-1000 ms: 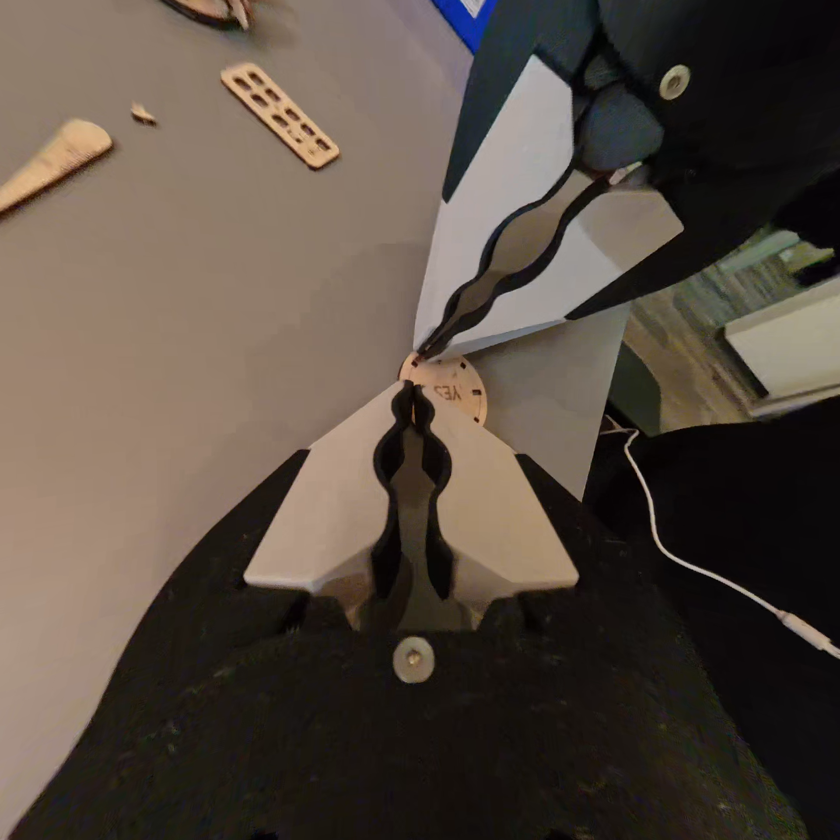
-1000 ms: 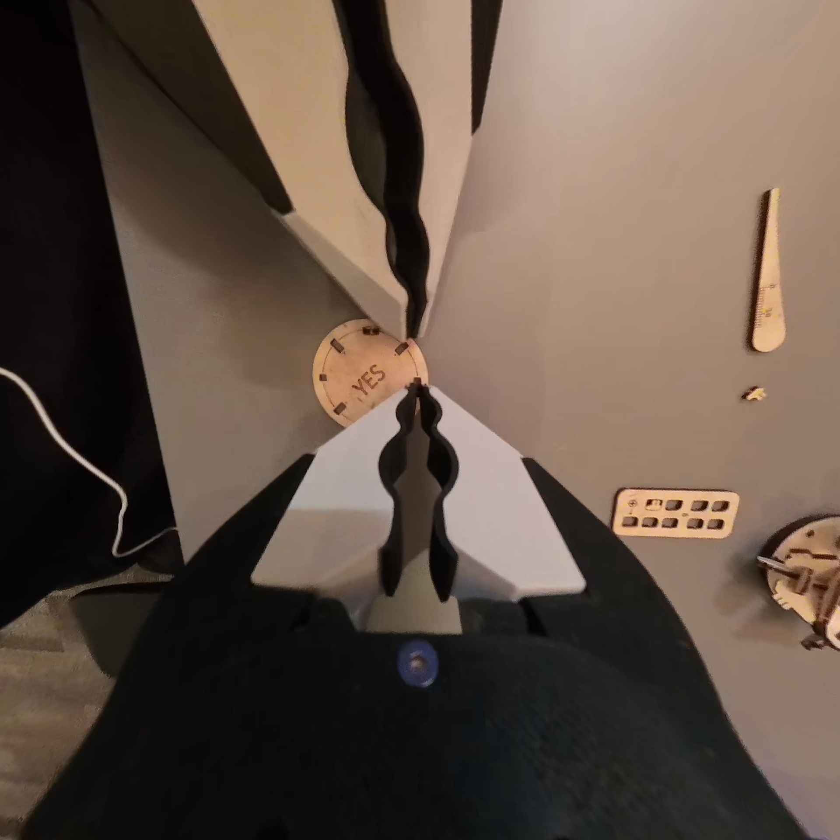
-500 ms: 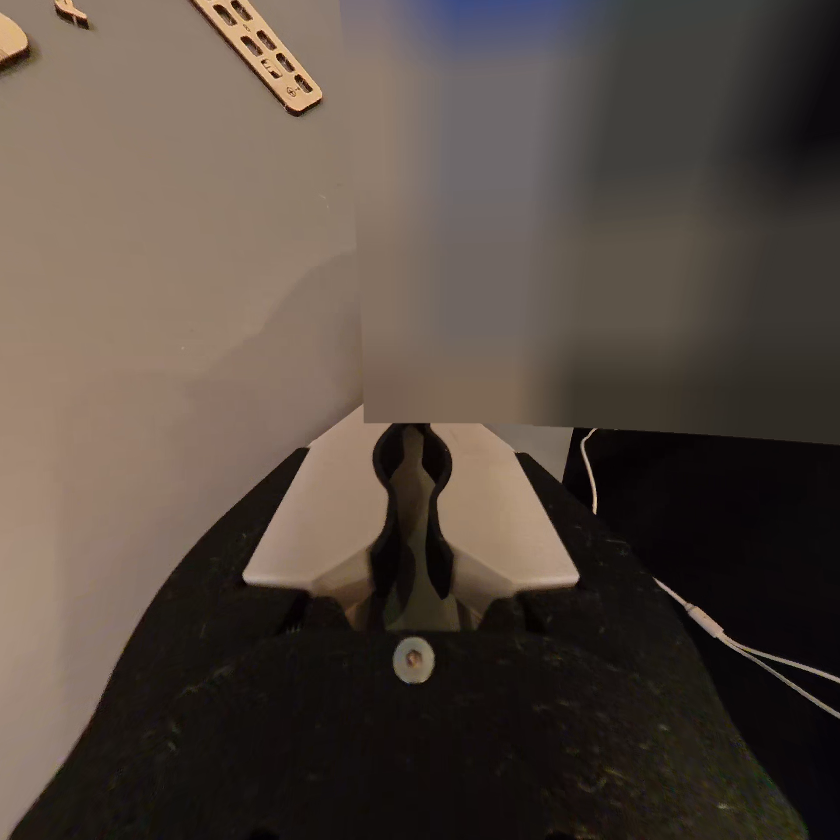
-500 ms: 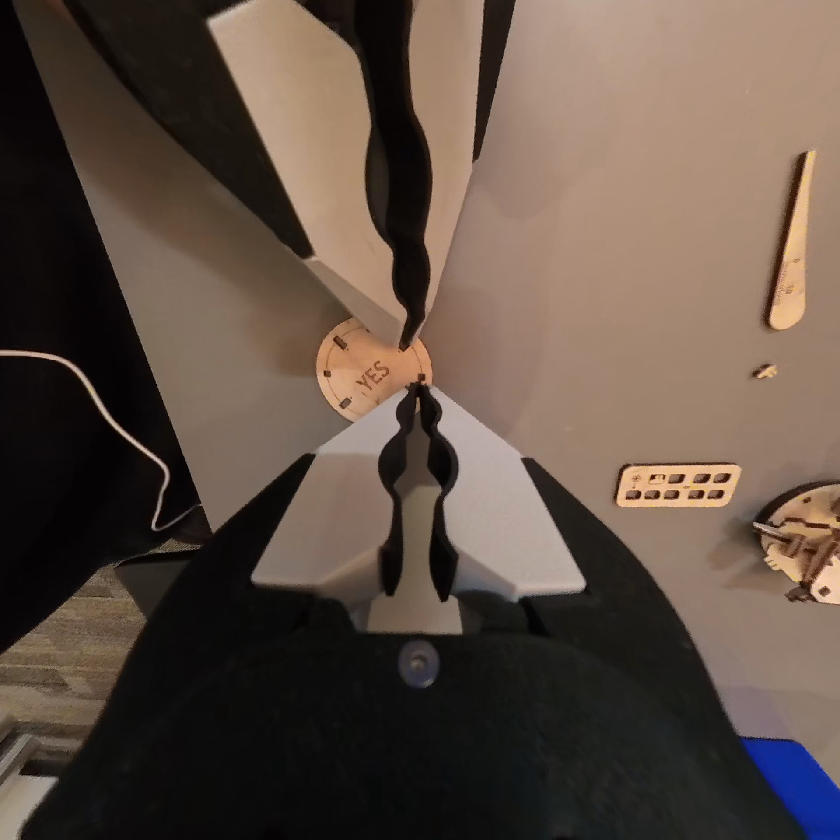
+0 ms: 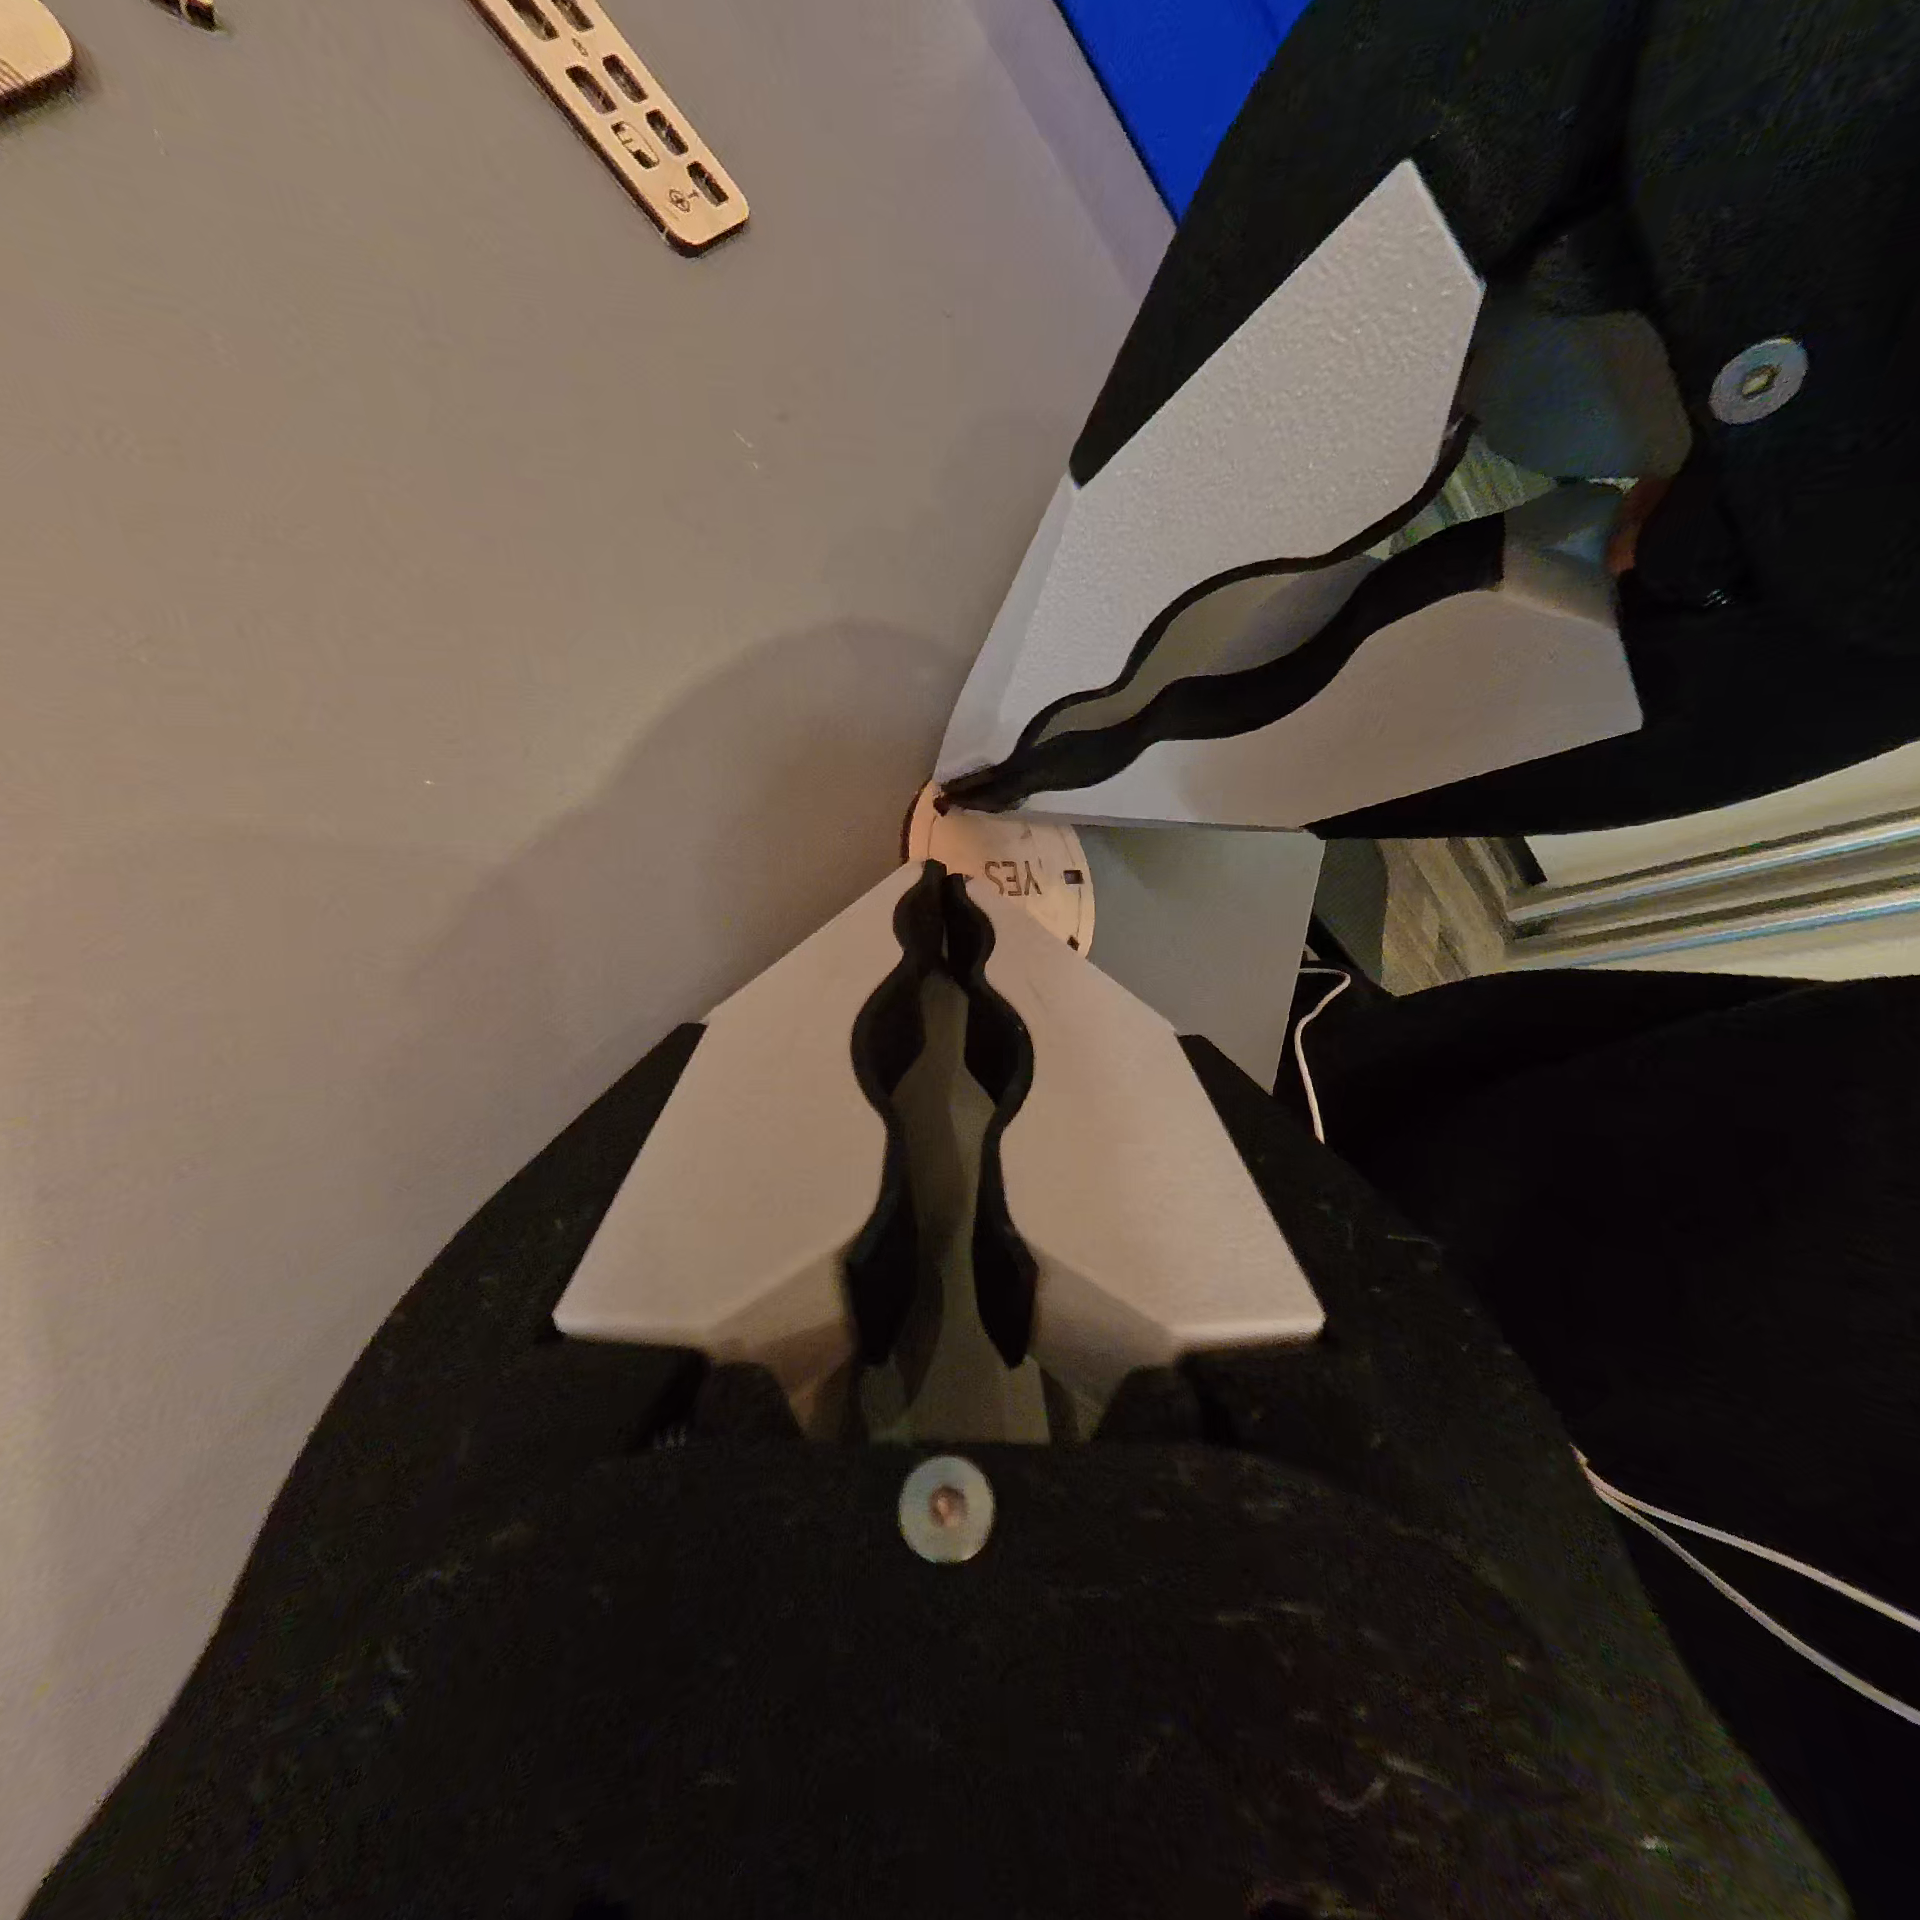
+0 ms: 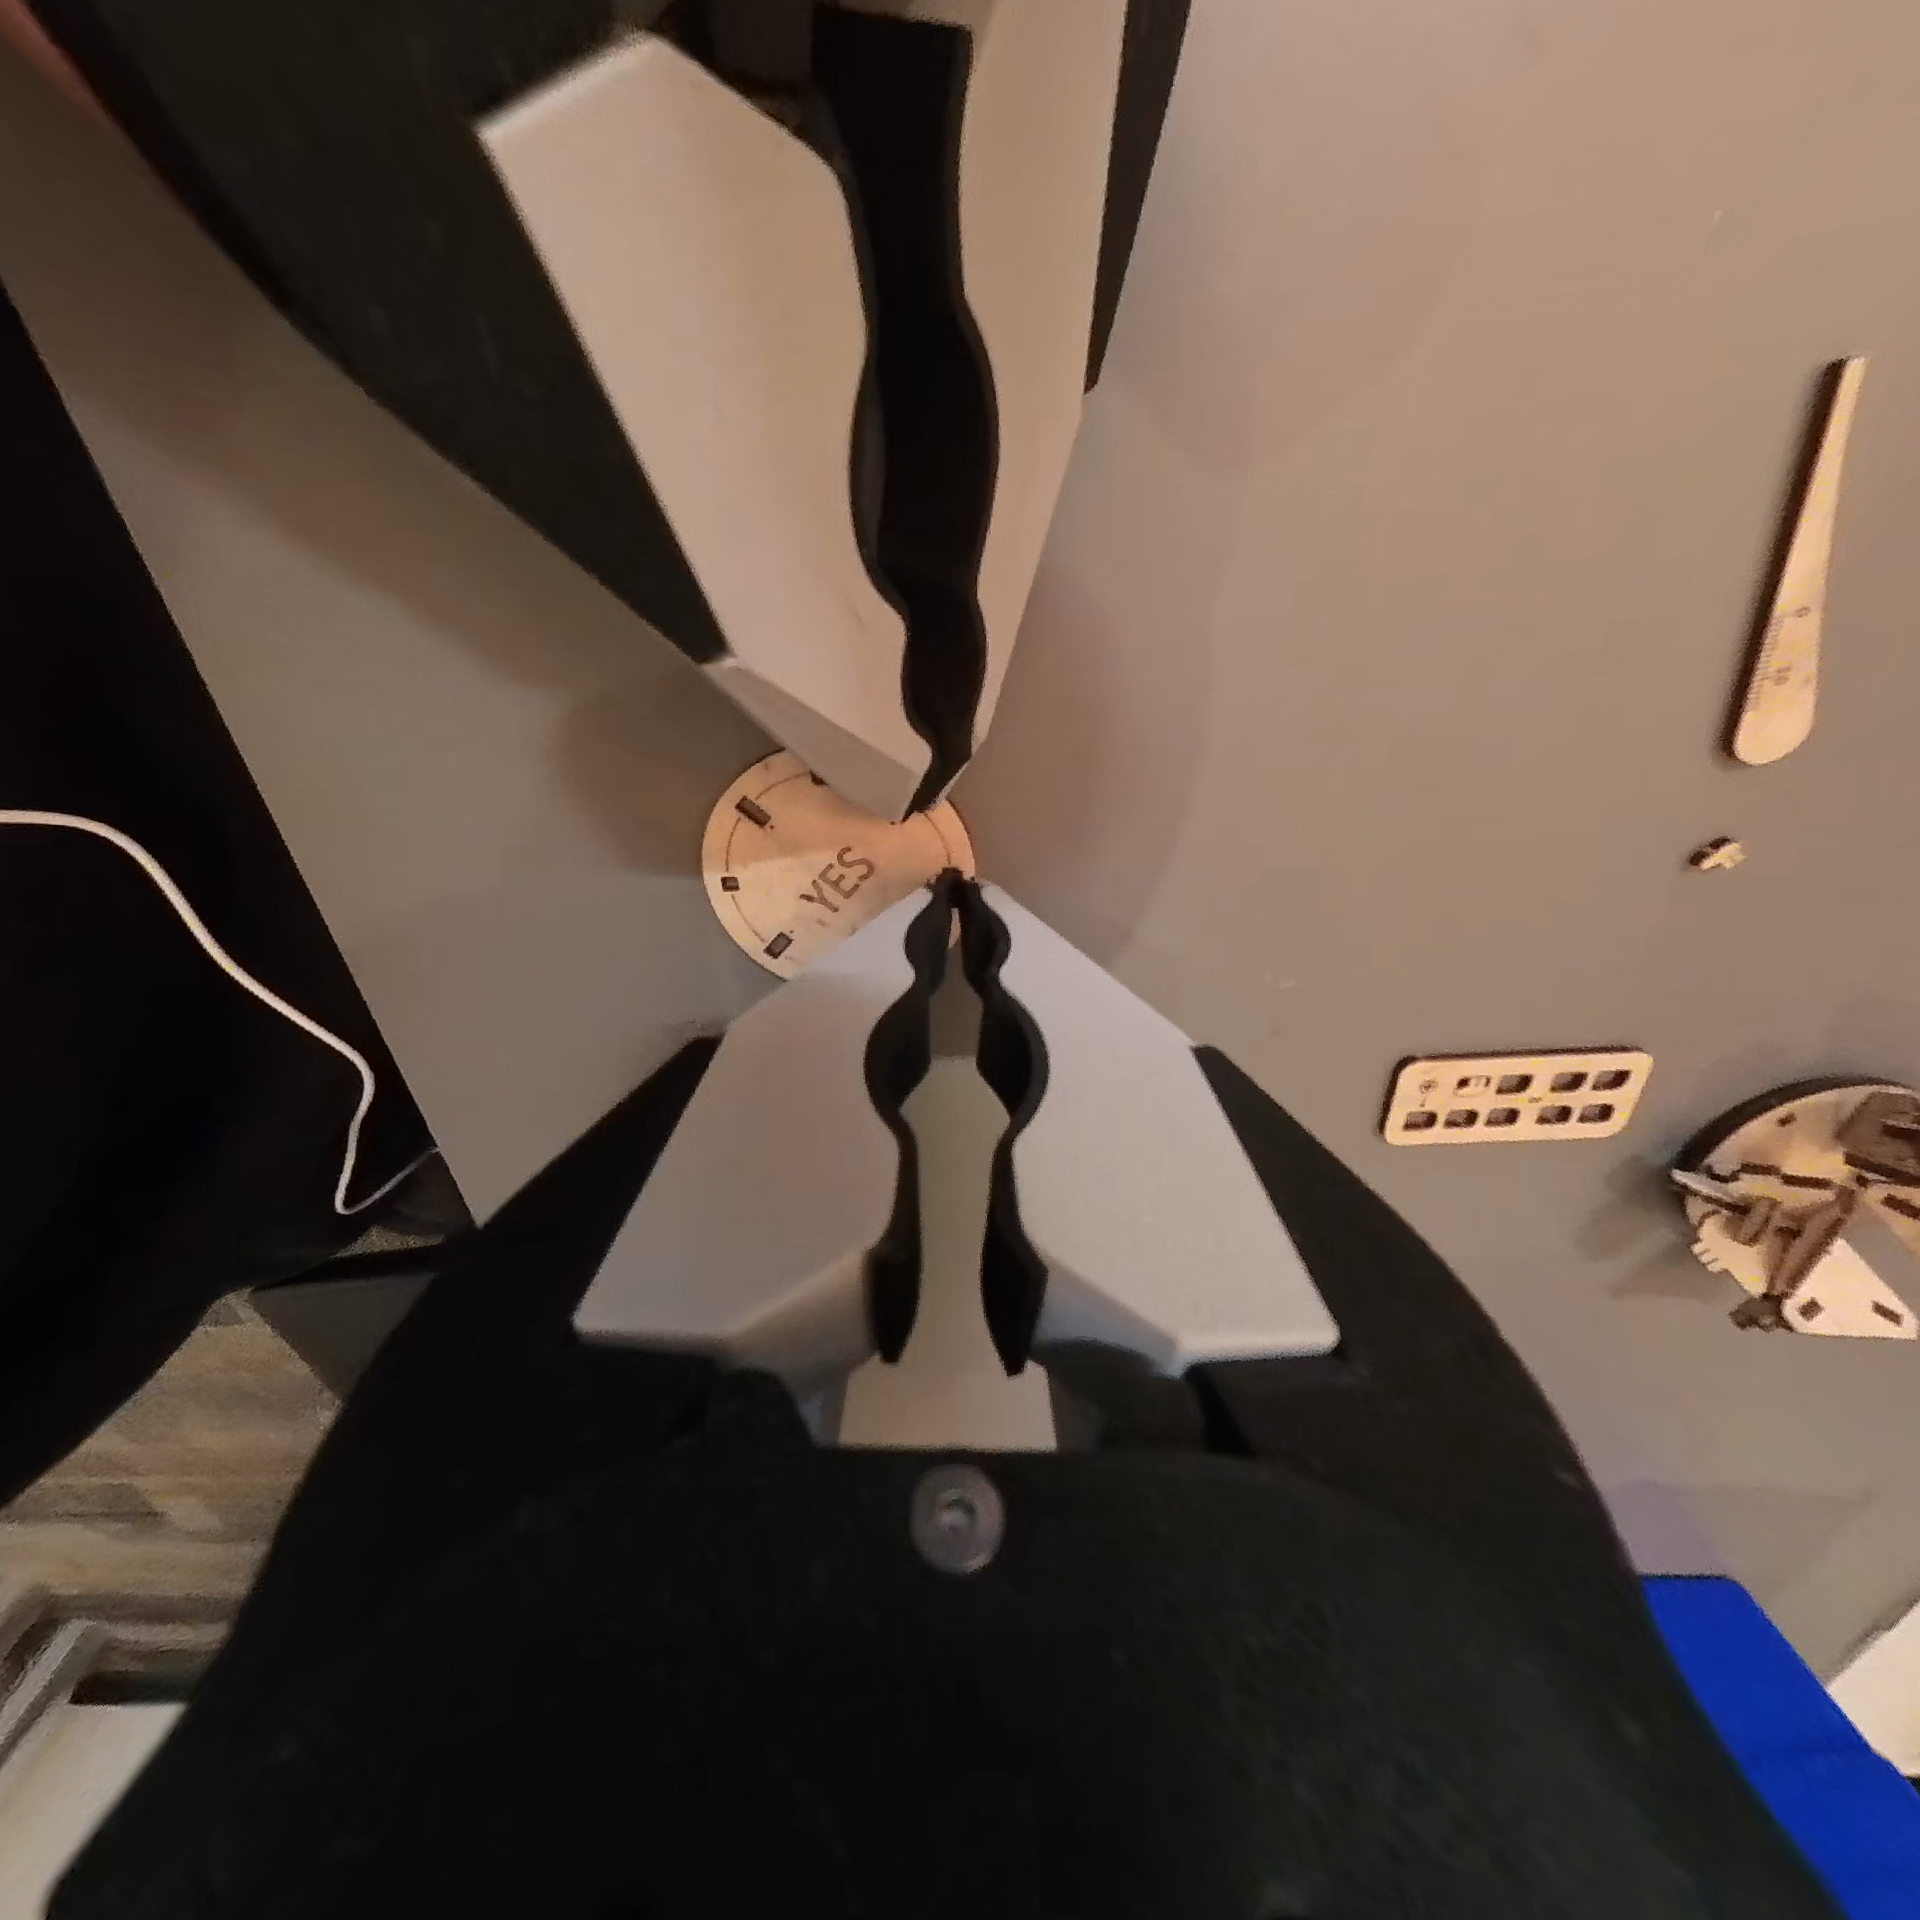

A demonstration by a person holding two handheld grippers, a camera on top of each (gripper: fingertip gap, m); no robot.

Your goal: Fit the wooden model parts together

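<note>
A round wooden disc (image 5: 1023, 883) with small slots near its rim lies flat on the grey table (image 5: 416, 623), close to the table's corner. My left gripper (image 5: 943, 873) is shut, and its black fingertips touch the disc's rim. My right gripper (image 5: 951, 802) comes in from the upper right, also shut, with its tips on the rim a short way off. In the right wrist view the disc (image 6: 821, 873) lies left of my right gripper (image 6: 954, 883), whose tips meet at the disc's right edge. The left gripper (image 6: 925, 805) touches its top edge. Neither gripper has the disc between its pads.
A slotted wooden strip (image 6: 1512, 1099), a tapered wooden piece (image 6: 1797, 561), a small chip (image 6: 1714, 854) and a round wooden assembly (image 6: 1808, 1195) lie on the table. A white cable (image 6: 260, 977) hangs past the table edge over dark cloth. A blue object (image 6: 1808, 1714) is at the lower right. The tips of both grippers are at nearly the same place. The tapered wooden piece (image 6: 1797, 561) is about 15 centimetres from both grippers' fingertips.
Both grippers stay shut with their tips at the disc's rim. The views have shifted a little and the disc has turned slightly.
</note>
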